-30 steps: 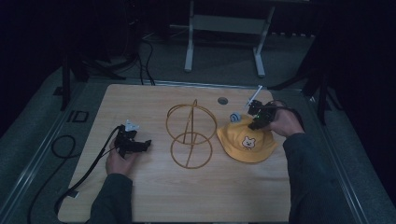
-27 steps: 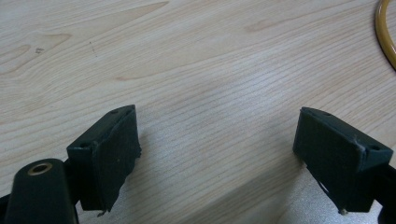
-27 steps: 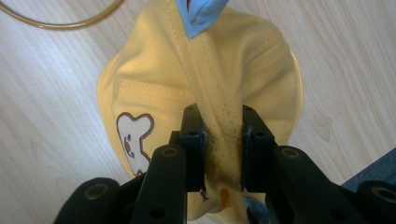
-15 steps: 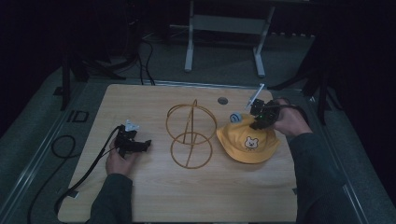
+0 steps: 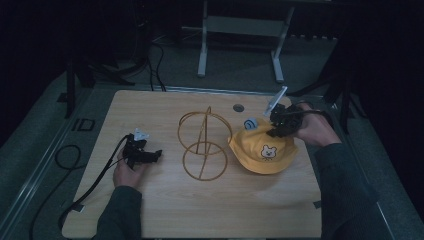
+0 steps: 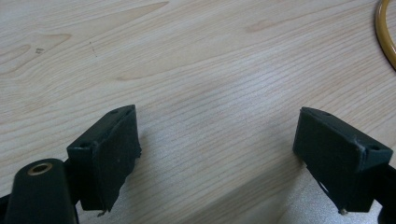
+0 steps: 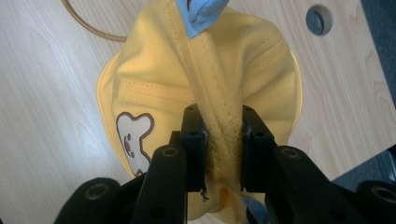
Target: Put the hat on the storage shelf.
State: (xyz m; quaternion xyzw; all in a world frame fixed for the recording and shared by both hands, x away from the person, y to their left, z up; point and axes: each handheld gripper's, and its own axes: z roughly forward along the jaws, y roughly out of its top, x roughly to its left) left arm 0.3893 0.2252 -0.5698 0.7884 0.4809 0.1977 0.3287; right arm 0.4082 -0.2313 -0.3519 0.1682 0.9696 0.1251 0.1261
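The left tongs [image 5: 150, 155] rest released on the pale wooden bench [image 5: 165, 215], jaws spread wide over bare wood. Farther off, beside the golden wire ring stand [image 5: 204, 145], the right tongs [image 7: 223, 140] are clenched on a fold of the yellow fabric bear-face hat [image 7: 154, 88] at the bench's right side.

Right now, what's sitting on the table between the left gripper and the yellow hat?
In the high view, the gold wire stand stands between the left gripper and the yellow hat.
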